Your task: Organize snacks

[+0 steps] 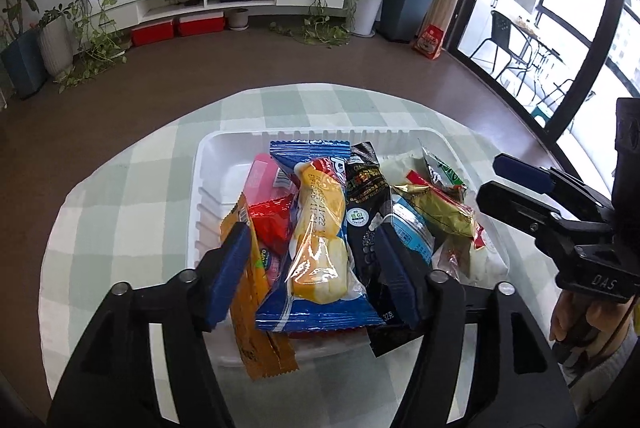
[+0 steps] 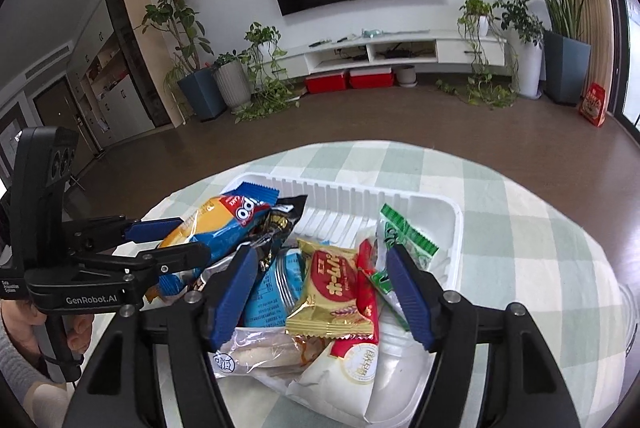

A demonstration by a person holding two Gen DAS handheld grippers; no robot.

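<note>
Snack packets sit heaped in the white tray point(image 1: 208, 164) on the worktop point(image 1: 120, 188). Left gripper point(image 1: 308, 260) and right gripper point(image 2: 324, 288) both released, apparently touching nothing. Lift one top packet, gripping its sealed edge.

Tray point(image 1: 208, 164) floor mostly hidden under snack packets point(image 1: 320, 224).

Bright daylight from tall glass doors point(image 1: 568, 40); glare on clear plastic wrappers point(image 1: 316, 248); strong fisheye bending, dark corners.
</note>
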